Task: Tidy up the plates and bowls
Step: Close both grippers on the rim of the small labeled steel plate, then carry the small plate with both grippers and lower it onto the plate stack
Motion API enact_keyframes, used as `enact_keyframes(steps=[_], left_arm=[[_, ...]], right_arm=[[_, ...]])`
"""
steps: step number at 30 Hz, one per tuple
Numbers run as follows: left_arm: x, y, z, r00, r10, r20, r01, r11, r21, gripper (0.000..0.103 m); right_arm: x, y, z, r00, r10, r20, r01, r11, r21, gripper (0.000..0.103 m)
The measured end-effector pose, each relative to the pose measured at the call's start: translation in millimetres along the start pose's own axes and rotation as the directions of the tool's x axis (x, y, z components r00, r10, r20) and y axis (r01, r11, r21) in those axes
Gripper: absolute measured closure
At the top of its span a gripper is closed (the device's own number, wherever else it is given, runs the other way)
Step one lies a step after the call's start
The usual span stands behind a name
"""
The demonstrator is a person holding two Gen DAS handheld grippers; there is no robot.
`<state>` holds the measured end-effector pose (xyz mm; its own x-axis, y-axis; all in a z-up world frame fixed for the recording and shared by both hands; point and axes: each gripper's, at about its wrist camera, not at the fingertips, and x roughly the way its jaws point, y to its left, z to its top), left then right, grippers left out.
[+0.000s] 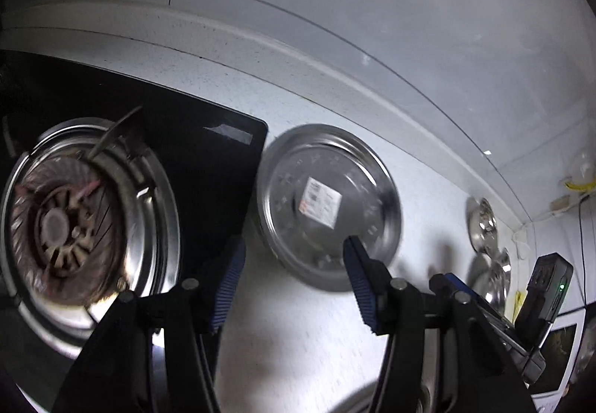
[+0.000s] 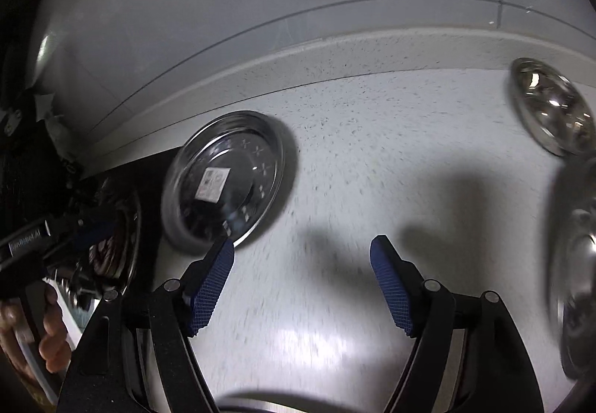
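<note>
A steel plate [image 1: 329,206] with a white sticker lies on the speckled white counter [image 1: 290,338] beside the stove; it also shows in the right wrist view [image 2: 227,176]. My left gripper [image 1: 294,253] is open and empty, hovering just in front of the plate. My right gripper [image 2: 301,253] is open and empty above bare counter [image 2: 372,152], the plate at its left fingertip. A steel bowl [image 2: 551,107] sits at the back right, and a larger steel dish [image 2: 577,264] at the right edge. The bowls also show in the left wrist view [image 1: 484,226].
A black glass stove [image 1: 193,167] with a steel burner [image 1: 74,226] fills the left. A low backsplash ledge [image 1: 260,51] and grey wall run behind the counter. The other gripper's body [image 1: 547,294] is at right. A steel rim [image 2: 298,402] shows at the bottom edge.
</note>
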<state>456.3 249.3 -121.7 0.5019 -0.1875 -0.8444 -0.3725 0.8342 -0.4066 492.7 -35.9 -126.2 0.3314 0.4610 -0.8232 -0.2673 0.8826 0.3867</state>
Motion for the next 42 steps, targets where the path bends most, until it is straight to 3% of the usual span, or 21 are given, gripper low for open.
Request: enact_keyframes(steps=[9,12,16,18,20,25,30,36,42], left_arm=[[38.7,6.5,24.7,1.000,0.010,-0.003,-0.010,1.000,-0.001,0.052],[47.9,9.2,28.8,1.000,0.012,-0.006,-0.012,1.000,-0.005,0.052],[55.9,15.4,33.5,1.000,-0.009,-0.009,0.009,1.000,-0.021,0.052],[61.2,17.0,34.0,0.999,-0.027,-0.017,0.027,0.999,-0.026,0.057],[63.8,16.1,34.3,0.999,-0.039,-0.013,0.038,0.999,-0.015,0.067],[76.6,15.0,33.3,0.998,-0.050,-0.044,0.050,0.999,-0.003,0.079],[78.6,23.6,31.7,0.998,-0.053,-0.026,0.053,0.998,-0.021,0.094],[64.6,14.0,26.9,0.998,-0.068,0.005,0.068,0.998,-0.006,0.094],[16.3,-9.6,19.1,0.992,-0.120,0.047,0.119,0.993,0.026,0.094]], right_arm=[[51.3,1.8,29.0,0.996,0.073,-0.044,-0.071,0.997,0.037,0.033],[61.4,2.2,32.4,0.995,0.086,-0.046,-0.085,0.996,0.040,0.038],[68.2,6.7,37.9,0.993,0.103,-0.054,-0.101,0.995,0.026,0.057],[69.0,7.4,39.1,0.993,0.108,-0.057,-0.107,0.994,0.020,0.065],[69.4,8.0,38.5,0.992,0.111,-0.061,-0.110,0.994,0.012,0.080],[71.0,9.9,37.6,0.991,0.118,-0.066,-0.119,0.993,-0.014,0.093],[70.5,17.0,36.5,0.992,0.108,-0.062,-0.111,0.993,-0.047,0.093],[65.0,19.9,36.5,0.996,0.080,-0.051,-0.082,0.995,-0.053,0.093],[30.0,24.6,37.0,0.997,0.080,-0.015,-0.080,0.996,-0.038,0.093]])
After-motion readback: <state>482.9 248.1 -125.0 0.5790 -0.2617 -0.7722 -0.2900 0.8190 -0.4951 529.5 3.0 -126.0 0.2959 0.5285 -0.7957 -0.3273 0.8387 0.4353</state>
